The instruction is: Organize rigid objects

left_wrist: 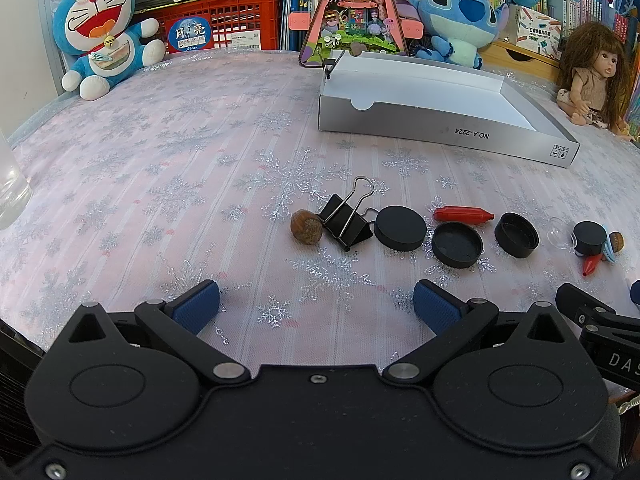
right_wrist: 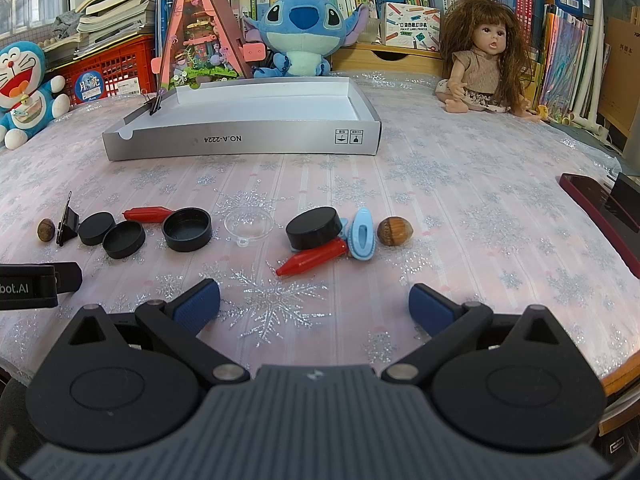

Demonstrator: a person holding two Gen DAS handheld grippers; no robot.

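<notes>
A: Left claw is held low over the table, level, fingers spread wide, nothing gripped. Right claw is posed the same way, wide and empty.

B: Objects are strung in a row ahead of both. From the left: a nut, a binder clip touching it, three black caps, a red crayon-shaped piece behind them.

A: Further right, a clear dome, a fourth black cap resting against a red piece and a blue clip; an acorn just beside.

B: Grey tray is set well behind the row, walls low, a small clip on its left rim. Bare cloth is seen between row and tray, and between claws and row.
</notes>
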